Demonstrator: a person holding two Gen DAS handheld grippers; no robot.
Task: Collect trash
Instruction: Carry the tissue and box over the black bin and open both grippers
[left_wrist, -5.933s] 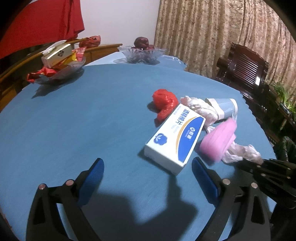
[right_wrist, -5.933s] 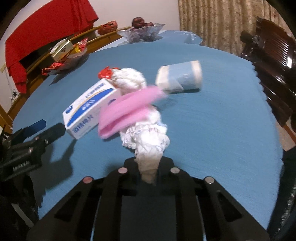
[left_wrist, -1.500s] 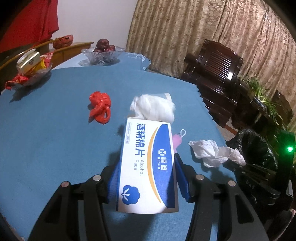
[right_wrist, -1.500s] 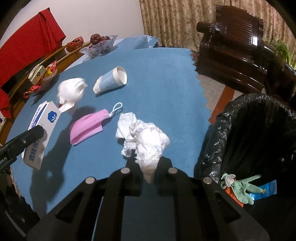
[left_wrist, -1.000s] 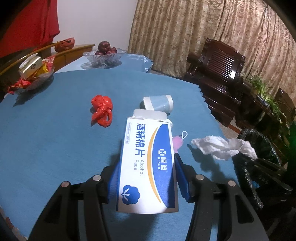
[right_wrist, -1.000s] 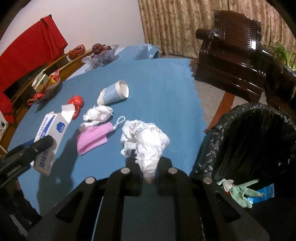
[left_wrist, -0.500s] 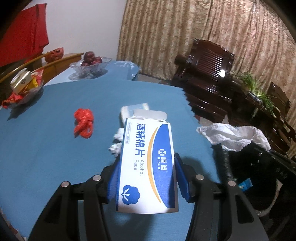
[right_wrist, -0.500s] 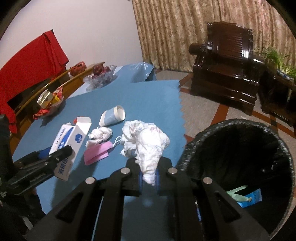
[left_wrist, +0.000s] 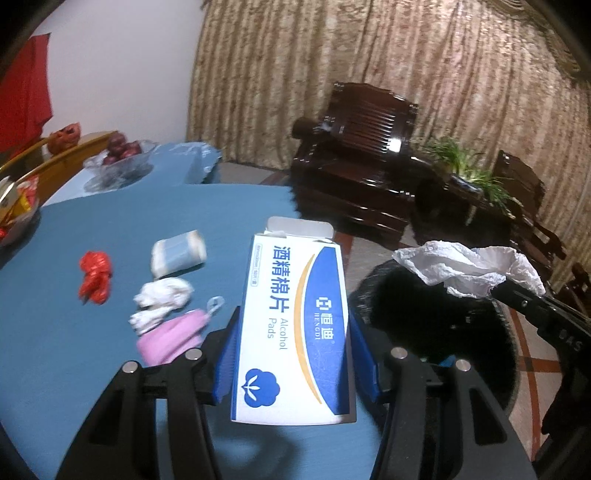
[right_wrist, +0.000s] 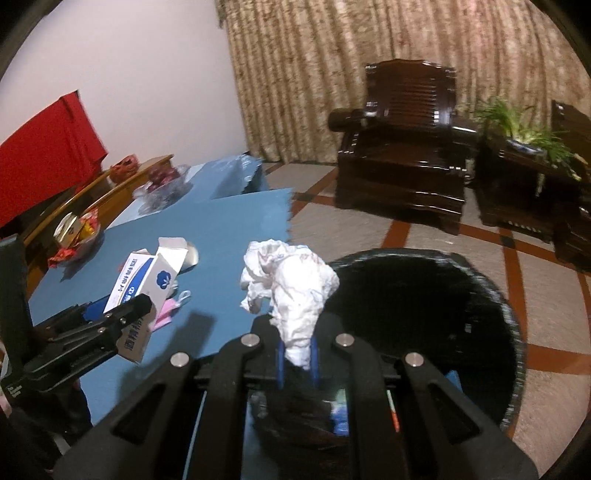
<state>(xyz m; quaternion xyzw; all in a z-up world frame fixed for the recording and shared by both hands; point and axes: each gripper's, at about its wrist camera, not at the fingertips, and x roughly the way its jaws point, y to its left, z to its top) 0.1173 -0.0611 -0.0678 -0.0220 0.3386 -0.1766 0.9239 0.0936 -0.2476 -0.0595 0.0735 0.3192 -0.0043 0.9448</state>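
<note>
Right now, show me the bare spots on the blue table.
Bare cloth runs left of the red wrapper and behind the paper cup toward the fruit bowl. It is crowded near the edge: cup, white wad, pink mask.

Both claws lifted off the worktop (left_wrist: 110, 369): the left claw (left_wrist: 291, 350) carried the box (left_wrist: 295, 325) and the right claw (right_wrist: 297, 354) the crumpled tissue (right_wrist: 291, 288) over the black-lined bin (right_wrist: 480, 295).

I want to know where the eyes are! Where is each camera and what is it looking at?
Left wrist: sits on the left gripper, looking along its jaws, shut on the alcohol pads box, over the blue table.
Right wrist: sits on the right gripper, whose jaws pinch the crumpled tissue, over the black bin.
Shared: box, tissue, bin, table.
</note>
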